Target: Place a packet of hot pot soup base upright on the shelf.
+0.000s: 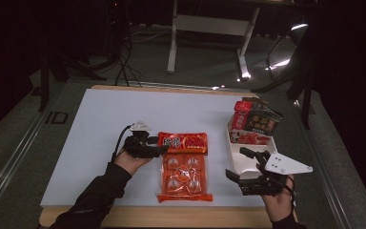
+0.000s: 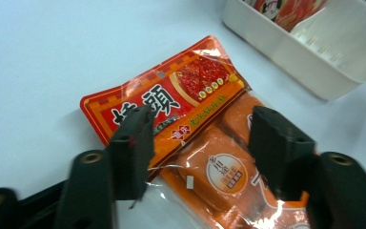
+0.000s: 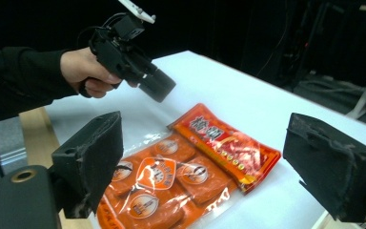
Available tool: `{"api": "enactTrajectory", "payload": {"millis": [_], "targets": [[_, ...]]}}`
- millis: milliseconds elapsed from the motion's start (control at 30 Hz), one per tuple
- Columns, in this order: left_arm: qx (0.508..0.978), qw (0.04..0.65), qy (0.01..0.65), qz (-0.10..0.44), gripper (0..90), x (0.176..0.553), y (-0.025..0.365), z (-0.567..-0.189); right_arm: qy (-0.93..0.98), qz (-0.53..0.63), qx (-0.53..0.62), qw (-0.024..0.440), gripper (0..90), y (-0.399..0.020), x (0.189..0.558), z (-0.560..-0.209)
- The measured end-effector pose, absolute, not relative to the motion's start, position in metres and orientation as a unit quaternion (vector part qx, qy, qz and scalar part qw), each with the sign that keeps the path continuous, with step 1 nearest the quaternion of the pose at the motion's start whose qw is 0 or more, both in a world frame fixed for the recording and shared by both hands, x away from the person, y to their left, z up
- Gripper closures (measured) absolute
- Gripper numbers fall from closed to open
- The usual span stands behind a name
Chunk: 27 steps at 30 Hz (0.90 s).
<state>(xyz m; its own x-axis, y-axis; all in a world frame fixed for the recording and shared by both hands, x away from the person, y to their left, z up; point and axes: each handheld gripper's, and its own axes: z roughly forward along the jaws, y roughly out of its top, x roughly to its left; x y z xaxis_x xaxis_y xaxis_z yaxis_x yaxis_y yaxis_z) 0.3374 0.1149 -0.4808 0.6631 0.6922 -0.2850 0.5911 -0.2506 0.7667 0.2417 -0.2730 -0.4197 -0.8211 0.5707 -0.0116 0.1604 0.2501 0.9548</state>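
Dark room, white counter [image 1: 105, 124]. Orange snack pack [image 1: 185, 166] flat mid-counter. Left tongs [image 1: 158, 150] spread, above pack's top edge, apparently not touching. Right tongs [image 1: 242, 164] spread wide, empty, beside white tray [image 1: 238, 164].

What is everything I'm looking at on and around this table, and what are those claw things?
Snack bag: one, orange-red with a clear window, flat on the table's middle front.
Tray: one, white, right side of the table.
Packets: a few, red and dark, at the tray's far end.
Table: one, white top with wooden edge.
Desk frame: one, pale, on the floor behind.
Left claw: one, black, open, above the bag's top left corner.
Right claw: one, black, open, by the tray's near end.
Hands: two, dark sleeves.
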Motion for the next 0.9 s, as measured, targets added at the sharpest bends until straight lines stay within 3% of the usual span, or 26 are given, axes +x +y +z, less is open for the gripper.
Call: {"api": "enactTrajectory", "payload": {"millis": [533,900], "targets": [[0.768,0.464,0.435,0.074,22.4,0.335,0.135,-0.495,0.771,0.563,0.231,0.186,11.1,-0.268,0.235,-0.418],[0.771,0.458,0.434,0.084,22.3,0.343,0.142,-0.521,0.777,0.548,0.244,0.191,10.7,-0.264,0.237,-0.422]]}}
